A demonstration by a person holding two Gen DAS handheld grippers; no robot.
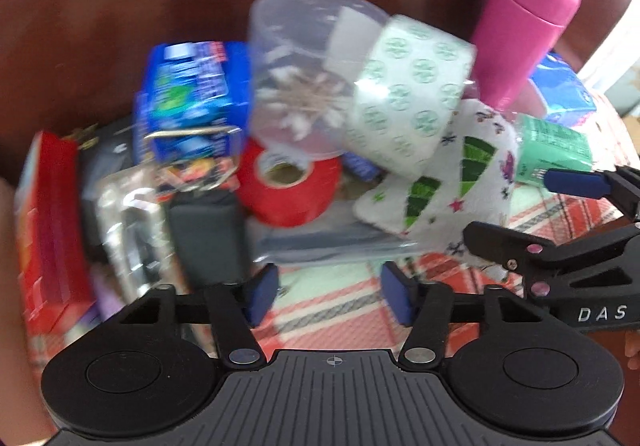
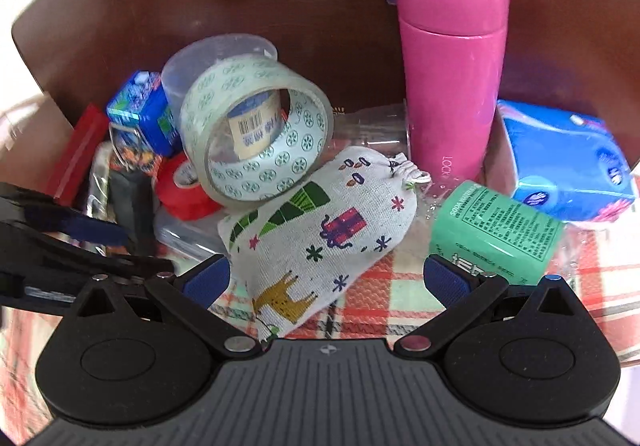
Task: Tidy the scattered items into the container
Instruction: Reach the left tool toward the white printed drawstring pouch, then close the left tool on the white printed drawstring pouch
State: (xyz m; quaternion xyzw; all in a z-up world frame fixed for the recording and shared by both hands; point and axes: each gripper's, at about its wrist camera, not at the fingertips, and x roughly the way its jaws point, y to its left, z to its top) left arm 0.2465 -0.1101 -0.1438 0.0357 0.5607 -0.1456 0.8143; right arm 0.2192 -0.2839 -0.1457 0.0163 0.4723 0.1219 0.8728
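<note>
- A printed drawstring pouch lies directly ahead of the right claw, whose jaws stand released, one on each side of the pouch's near end, grasping nothing.
- The left claw, also released and empty, hangs over the checked cloth just left of the pouch.
- No container can be made out with certainty; the clear tub behind the pouch holds what look like cotton swabs, and I cannot tell whether it is the goal.
- The patterned tape roll leans behind the pouch, touching or nearly so.
- The likely step is closing on the pouch: clench at mid-body, not the loose end, and lift straight so the tape roll stays put.
- Legible writing: "SODA WATER" on the green box right of the pouch; "LOCK" on the pink flask behind it; "DAS" on the right claw's body in the left view.
</note>
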